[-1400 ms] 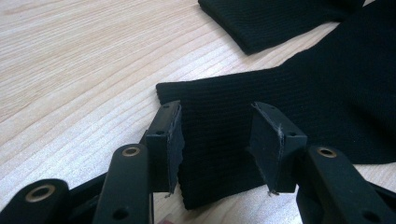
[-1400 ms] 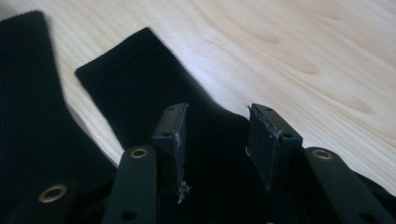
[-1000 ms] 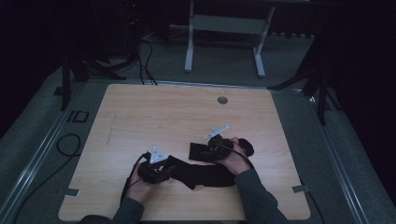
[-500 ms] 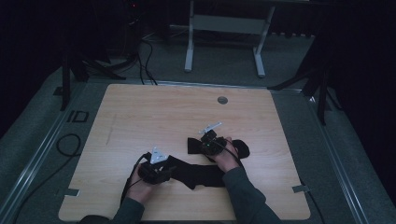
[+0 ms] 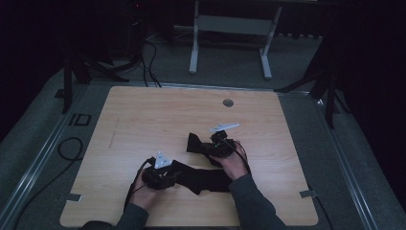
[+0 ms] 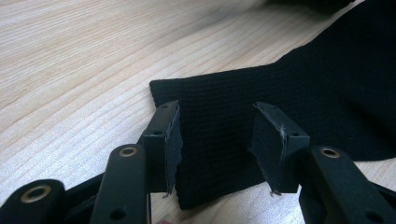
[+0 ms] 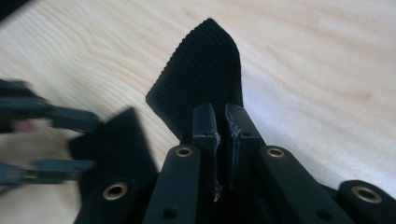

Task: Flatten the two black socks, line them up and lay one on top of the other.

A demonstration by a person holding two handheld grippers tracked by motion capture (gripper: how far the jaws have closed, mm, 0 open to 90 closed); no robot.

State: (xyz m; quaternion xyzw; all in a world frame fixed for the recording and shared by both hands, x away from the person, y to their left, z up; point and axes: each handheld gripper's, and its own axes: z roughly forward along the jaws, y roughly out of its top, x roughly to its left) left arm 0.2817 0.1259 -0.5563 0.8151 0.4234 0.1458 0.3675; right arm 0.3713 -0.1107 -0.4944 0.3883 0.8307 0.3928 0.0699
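A black ribbed knit cloth (image 5: pixel 206 178) lies on the wooden table (image 5: pixel 143 120) near its front edge. My left gripper (image 5: pixel 160 177) is open at the cloth's left end, its jaws straddling the flat hem (image 6: pixel 219 107) without touching it. My right gripper (image 5: pixel 213 146) is shut on the cloth's other end (image 7: pixel 205 60), which it holds up off the table and folded back to the left. In the right gripper view, the left gripper (image 7: pixel 46 140) appears blurred at the left edge. A hand holds each gripper.
A round grommet (image 5: pixel 228 102) sits in the table's far middle. Beyond the table stands a grey metal frame (image 5: pixel 230 28). Cables (image 5: pixel 72 148) lie on the floor at the left. The room around is dark.
My right gripper has moved left and slightly away from me with the cloth's end, folding the cloth back over itself. The left gripper has stayed in place.
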